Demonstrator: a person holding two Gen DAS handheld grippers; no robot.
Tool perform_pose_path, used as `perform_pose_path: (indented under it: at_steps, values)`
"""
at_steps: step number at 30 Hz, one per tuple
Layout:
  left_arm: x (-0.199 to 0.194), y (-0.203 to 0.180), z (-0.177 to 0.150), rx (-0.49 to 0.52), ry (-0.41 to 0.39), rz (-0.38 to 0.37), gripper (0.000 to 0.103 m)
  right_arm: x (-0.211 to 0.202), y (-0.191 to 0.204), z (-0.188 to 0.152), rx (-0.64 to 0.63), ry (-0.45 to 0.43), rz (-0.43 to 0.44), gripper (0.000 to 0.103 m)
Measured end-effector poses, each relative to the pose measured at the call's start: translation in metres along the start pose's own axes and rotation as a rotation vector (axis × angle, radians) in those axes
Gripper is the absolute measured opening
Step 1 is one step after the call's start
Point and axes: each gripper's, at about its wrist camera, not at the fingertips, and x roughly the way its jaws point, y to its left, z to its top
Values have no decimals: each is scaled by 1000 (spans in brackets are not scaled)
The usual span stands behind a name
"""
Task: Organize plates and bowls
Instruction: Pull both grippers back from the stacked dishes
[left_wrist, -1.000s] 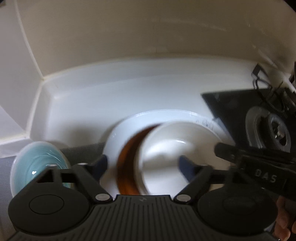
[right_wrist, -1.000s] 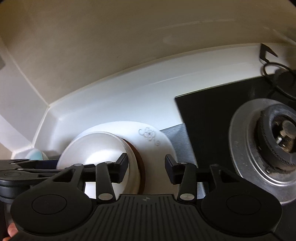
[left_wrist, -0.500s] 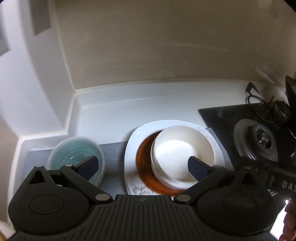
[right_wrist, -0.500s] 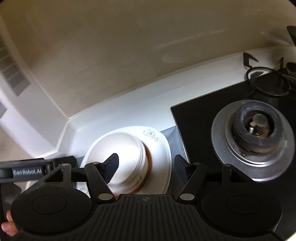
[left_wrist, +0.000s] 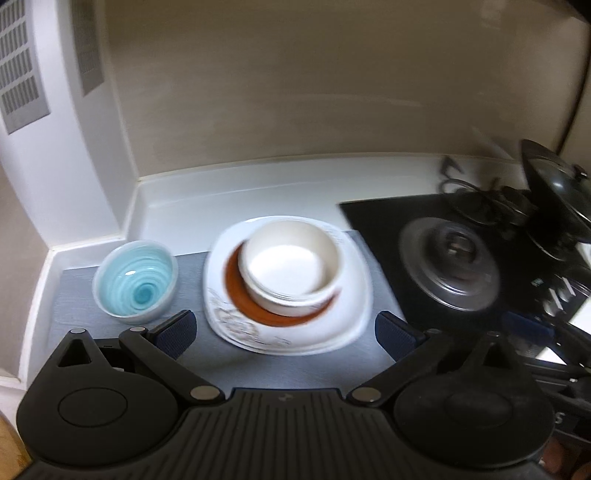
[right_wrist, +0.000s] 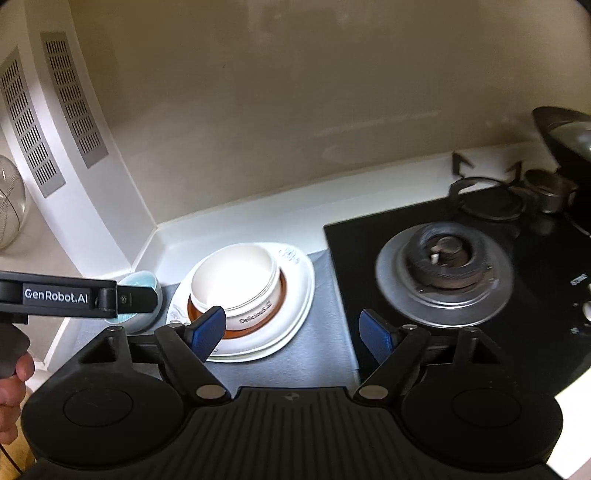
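A cream bowl (left_wrist: 291, 271) sits on a brown plate (left_wrist: 255, 308), which lies on a square white plate (left_wrist: 354, 317) on a grey mat. The same stack shows in the right wrist view: cream bowl (right_wrist: 236, 284), white plate (right_wrist: 299, 295). A light blue bowl (left_wrist: 136, 282) stands left of the stack, and it is partly hidden in the right wrist view (right_wrist: 142, 280). My left gripper (left_wrist: 284, 334) hangs open above and in front of the stack, holding nothing. My right gripper (right_wrist: 293, 332) has its jaws opening, nothing between them, over the mat right of the stack.
A black gas hob (right_wrist: 443, 273) with a round burner lies right of the mat. A dark pot lid (left_wrist: 554, 206) leans at the far right. White wall with vents (right_wrist: 70, 99) closes the left corner. The left tool's body (right_wrist: 66, 297) and a hand cross the right view.
Both grippers have pulled back and up from the stack, which now looks smaller. Right jaws have widened; left jaws opened slightly. The cream bowl stays on the plates.
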Motion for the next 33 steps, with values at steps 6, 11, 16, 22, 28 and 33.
perform_pose_path:
  at_steps: [6,11,16,22,28,33]
  values:
    - [-19,-28,-9,30,-36,-27,103,-25,-15,-6,0,-34,-17,83]
    - [-32,-37,-15,22,-46,-40,103,-38,-27,-12,16,-42,-37,83]
    - [-44,-40,-18,9,-74,-45,103,-52,-38,-9,2,-66,-73,83]
    - [-51,-40,-21,2,-95,-38,103,-65,-48,-8,28,-95,-93,84]
    - [-57,-36,-23,11,-108,-25,103,-62,-37,-18,18,-60,-58,84]
    - [-59,-25,-26,2,-109,0,103,-56,-24,-22,7,-41,-38,84]
